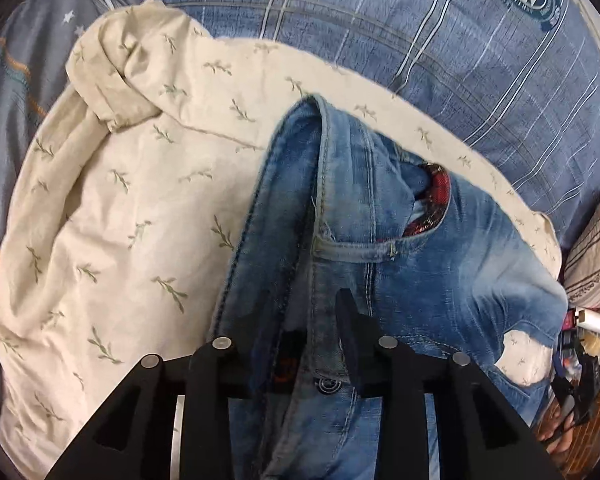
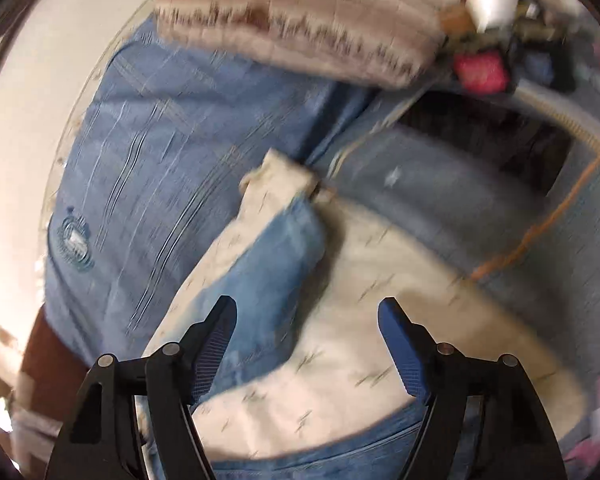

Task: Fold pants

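Pants (image 1: 352,216) lie bunched on the cream sheet (image 1: 132,184) over the bed (image 1: 480,80); my left gripper (image 1: 296,344) pinches their waistband, my right gripper (image 2: 306,344) hangs wide open, holding nothing. Folding seems barely begun, though that view is blurred.

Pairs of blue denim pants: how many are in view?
1. The blue denim pants lie on the cream leaf-print cloth, waist end clamped in the left gripper. More could be hidden underneath.
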Motion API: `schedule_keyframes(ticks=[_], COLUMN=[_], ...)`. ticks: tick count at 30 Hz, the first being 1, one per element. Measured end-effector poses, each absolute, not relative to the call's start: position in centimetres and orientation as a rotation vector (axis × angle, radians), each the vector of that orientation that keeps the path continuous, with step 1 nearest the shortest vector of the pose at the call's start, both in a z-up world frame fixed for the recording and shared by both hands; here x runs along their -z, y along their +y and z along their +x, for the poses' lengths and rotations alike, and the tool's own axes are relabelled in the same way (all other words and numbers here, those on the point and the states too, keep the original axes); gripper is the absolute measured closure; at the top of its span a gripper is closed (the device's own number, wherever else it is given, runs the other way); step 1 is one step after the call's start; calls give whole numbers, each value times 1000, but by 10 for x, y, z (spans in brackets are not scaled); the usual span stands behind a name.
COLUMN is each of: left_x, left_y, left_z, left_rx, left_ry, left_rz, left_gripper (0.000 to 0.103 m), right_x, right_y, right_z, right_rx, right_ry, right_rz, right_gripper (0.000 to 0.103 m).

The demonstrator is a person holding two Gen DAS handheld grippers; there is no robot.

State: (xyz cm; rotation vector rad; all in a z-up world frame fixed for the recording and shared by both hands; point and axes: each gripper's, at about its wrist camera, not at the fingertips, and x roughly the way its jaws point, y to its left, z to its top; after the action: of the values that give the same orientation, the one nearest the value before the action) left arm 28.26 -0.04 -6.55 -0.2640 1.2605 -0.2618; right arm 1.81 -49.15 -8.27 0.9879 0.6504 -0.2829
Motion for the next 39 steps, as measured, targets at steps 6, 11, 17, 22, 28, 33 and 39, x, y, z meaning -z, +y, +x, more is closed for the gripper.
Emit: schedule_keyframes(ticks=[6, 11, 17, 22, 28, 33, 39], left_x=[67, 69, 74, 72, 73, 70, 77], left_y=[-11, -13, -17, -15, -21, -19, -20], left_z=[275, 277, 278, 279, 280, 276, 277], left_rx=[257, 255, 245, 274, 269, 281, 272], left_ry=[1267, 1278, 1262, 1270, 1279, 1269, 1275], left_rz=[-193, -197, -214, -241, -237, -237, -241], left_gripper=[71, 71, 71, 63, 62, 62, 59], right_x=[98, 18, 11, 74, 112, 111, 112], right_y=[-459, -440, -452, -456, -437, -413, -389], right_z=[65, 72, 59, 32, 55, 52, 39], right_rx=[159, 149, 276, 218, 127, 104, 57], right_ry=[729, 521, 585, 622, 630, 567, 560], right_rz=[1008, 773, 718, 1035, 1291, 1486, 1476], right_gripper=[66, 84, 40, 38, 26, 17, 12])
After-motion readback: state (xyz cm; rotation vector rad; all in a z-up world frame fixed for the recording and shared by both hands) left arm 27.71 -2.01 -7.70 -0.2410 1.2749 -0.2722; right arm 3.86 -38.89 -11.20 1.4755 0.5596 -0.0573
